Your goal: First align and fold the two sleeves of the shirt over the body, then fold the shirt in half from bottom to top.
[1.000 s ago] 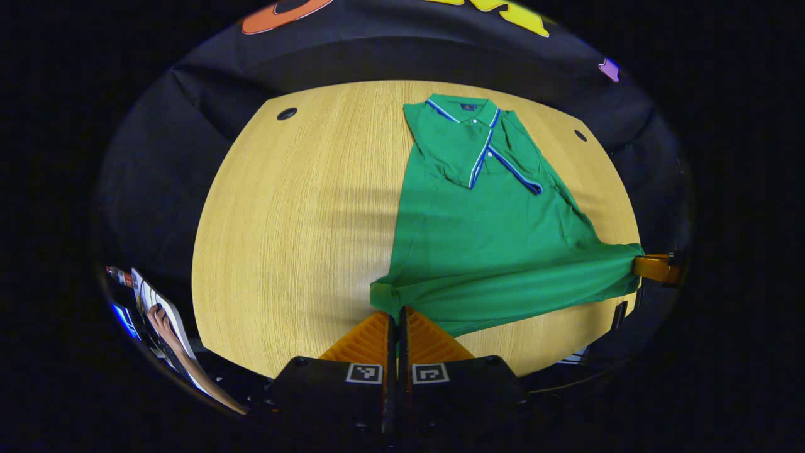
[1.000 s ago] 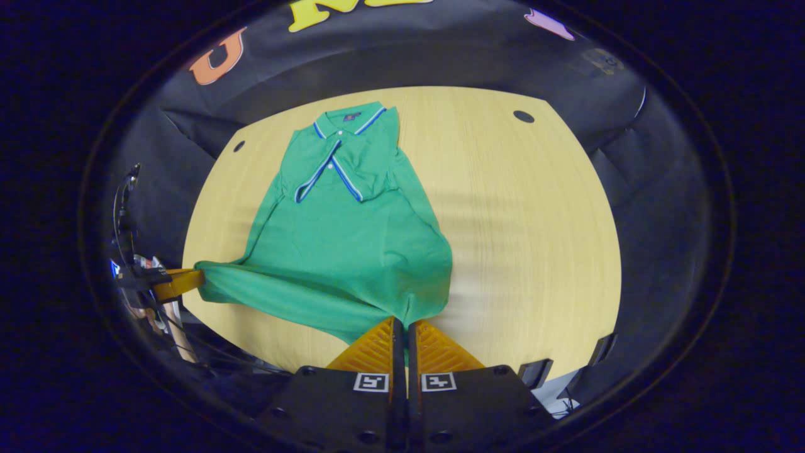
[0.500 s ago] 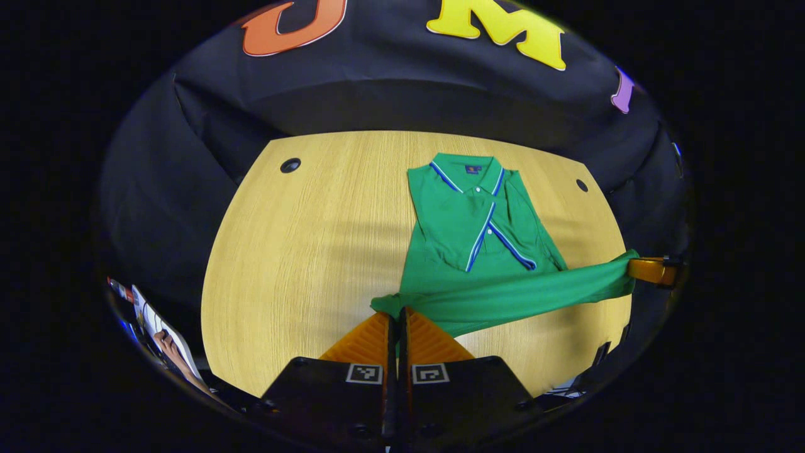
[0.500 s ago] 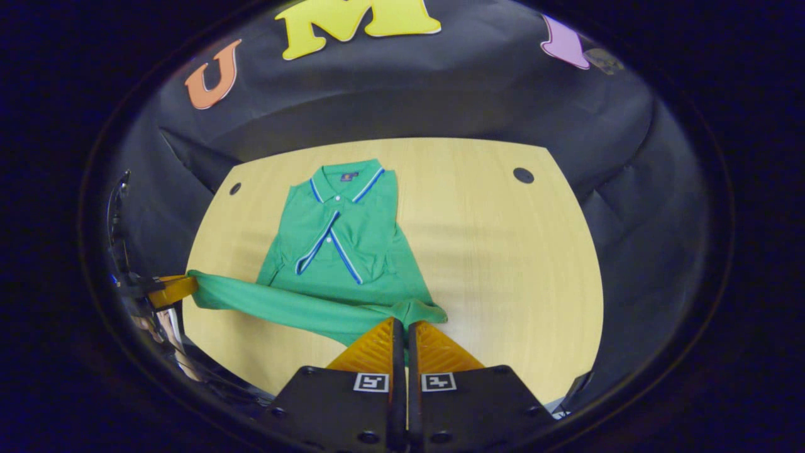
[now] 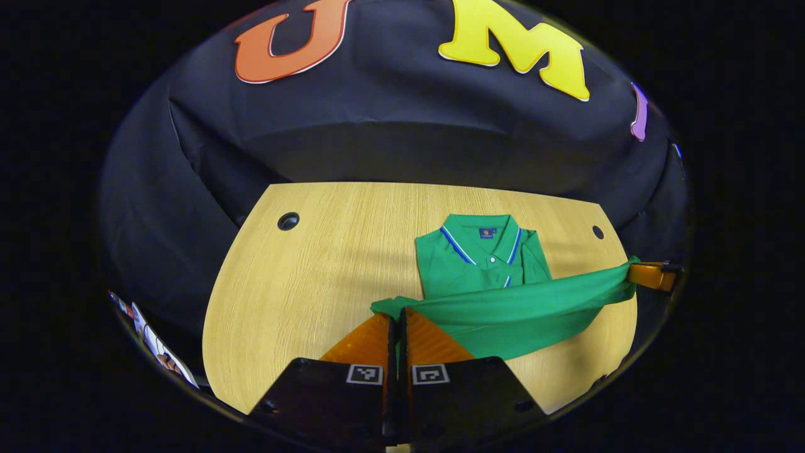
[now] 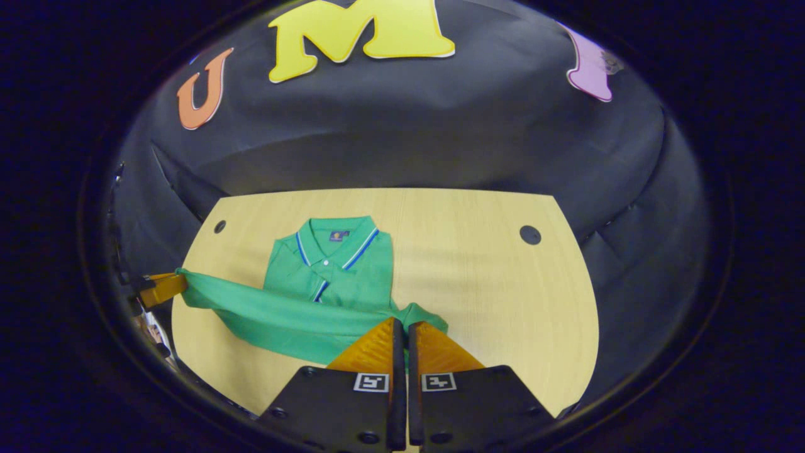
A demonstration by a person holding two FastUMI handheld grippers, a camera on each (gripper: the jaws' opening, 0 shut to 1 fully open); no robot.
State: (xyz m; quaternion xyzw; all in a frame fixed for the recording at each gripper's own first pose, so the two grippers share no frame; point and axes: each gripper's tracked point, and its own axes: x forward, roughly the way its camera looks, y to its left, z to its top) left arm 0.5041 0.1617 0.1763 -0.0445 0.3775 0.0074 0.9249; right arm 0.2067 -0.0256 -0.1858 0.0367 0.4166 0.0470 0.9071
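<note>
Shirt sits mid-frame on the counter, hem lifted; left tool and right tool each clamped on a hem corner. Soft, light, droopy fabric, so corners are the spot to hold

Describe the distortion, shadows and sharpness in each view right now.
Left gripper view: fisheye bends the table edges into curves; soft shadow bands cross the wood left of the shirt; the collar stays sharp. Right gripper view: same bowing; the lifted hem casts a faint shadow beneath it; no glare on the wood.
</note>
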